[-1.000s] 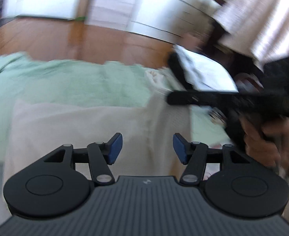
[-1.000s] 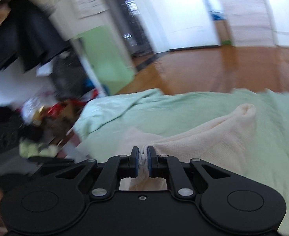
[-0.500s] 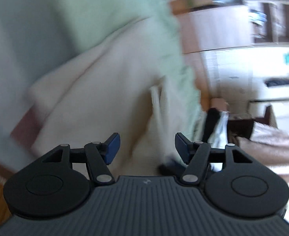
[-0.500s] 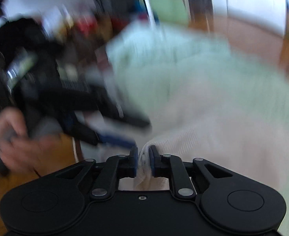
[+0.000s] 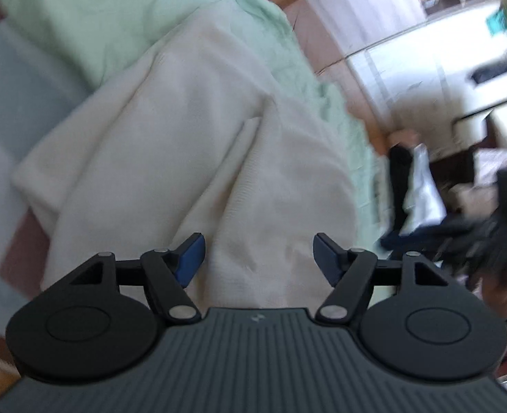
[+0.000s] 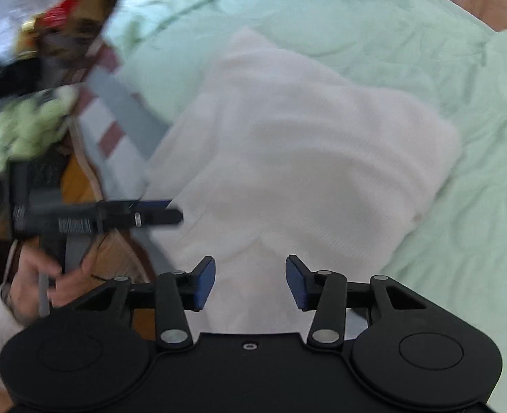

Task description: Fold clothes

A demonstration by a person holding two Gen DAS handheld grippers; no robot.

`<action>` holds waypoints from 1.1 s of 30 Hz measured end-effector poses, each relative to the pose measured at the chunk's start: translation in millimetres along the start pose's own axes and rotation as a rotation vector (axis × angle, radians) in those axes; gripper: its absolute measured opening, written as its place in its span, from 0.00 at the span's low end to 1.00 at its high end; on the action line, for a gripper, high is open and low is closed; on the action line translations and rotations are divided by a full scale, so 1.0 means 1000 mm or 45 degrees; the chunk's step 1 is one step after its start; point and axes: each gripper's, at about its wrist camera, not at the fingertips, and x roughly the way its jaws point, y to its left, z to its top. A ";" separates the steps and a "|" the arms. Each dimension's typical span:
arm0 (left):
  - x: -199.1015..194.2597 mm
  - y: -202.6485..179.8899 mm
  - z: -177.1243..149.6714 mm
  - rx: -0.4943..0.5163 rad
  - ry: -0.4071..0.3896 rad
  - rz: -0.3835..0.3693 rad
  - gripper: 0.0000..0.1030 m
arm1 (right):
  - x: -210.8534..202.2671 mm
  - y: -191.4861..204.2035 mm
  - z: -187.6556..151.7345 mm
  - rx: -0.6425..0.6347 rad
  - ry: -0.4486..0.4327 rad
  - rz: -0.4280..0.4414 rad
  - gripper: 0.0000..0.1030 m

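A cream knitted garment (image 6: 305,158) lies in a soft heap on the green sheet (image 6: 443,51) of the bed. It looks doubled over, with lumps and a loose flap on top. One edge sits close to the side of the bed, near a striped cover (image 6: 122,127).

The right tongs (image 6: 250,284) hang just over the near end of the garment. Their blue pads are apart and hold nothing. The left tongs (image 5: 258,258) are wide apart too, right above the cloth, with nothing between them.

The pictures are blurry, so the edges are hard to see. If the tongs close now, they may pinch only the top layer, or two layers at once. Then the fold could pull crooked or fall open. A hard tug could also drag the garment off the side of the bed.
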 end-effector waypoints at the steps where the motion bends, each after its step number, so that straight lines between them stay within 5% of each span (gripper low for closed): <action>1: 0.000 -0.007 -0.002 0.022 -0.004 0.011 0.67 | 0.002 0.002 0.006 0.001 0.000 -0.007 0.52; 4: -0.001 -0.026 -0.009 0.087 -0.017 0.045 0.61 | 0.008 0.006 0.022 0.003 -0.003 -0.025 0.53; 5: -0.001 -0.033 -0.011 0.109 -0.021 0.057 0.44 | 0.010 0.008 0.027 0.003 -0.003 -0.031 0.53; 6: -0.001 -0.039 -0.013 0.130 -0.025 0.068 0.13 | 0.011 0.009 0.032 0.003 -0.004 -0.037 0.53; 7: -0.001 -0.046 -0.016 0.152 -0.030 0.079 0.06 | 0.013 0.011 0.038 0.004 -0.005 -0.043 0.53; 13: -0.006 -0.092 -0.029 0.369 -0.059 0.114 0.06 | 0.025 0.020 0.070 0.006 -0.011 -0.079 0.54; 16: 0.002 -0.104 -0.028 0.469 -0.044 0.208 0.06 | 0.029 0.021 0.082 0.021 -0.015 -0.097 0.63; 20: 0.003 -0.084 -0.026 0.471 -0.022 0.434 0.11 | 0.029 0.017 0.085 0.032 -0.065 -0.196 0.63; 22: -0.004 -0.065 -0.025 0.436 -0.058 0.511 0.29 | 0.028 0.014 0.089 -0.005 -0.092 -0.243 0.63; 23: -0.009 -0.056 -0.024 0.410 -0.081 0.533 0.51 | 0.027 0.013 0.092 -0.041 -0.104 -0.263 0.63; 24: -0.014 -0.044 -0.020 0.351 -0.127 0.489 0.68 | 0.026 0.011 0.096 -0.077 -0.116 -0.283 0.63; 28: -0.035 0.001 -0.004 0.111 -0.289 0.299 0.72 | 0.044 0.001 0.101 -0.214 -0.138 -0.341 0.63; 31: -0.024 0.020 -0.001 -0.020 -0.154 0.124 0.76 | 0.058 -0.006 0.099 -0.342 -0.128 -0.380 0.63; 33: -0.014 0.021 -0.004 -0.012 -0.097 0.145 0.76 | 0.067 -0.010 0.097 -0.427 -0.122 -0.405 0.63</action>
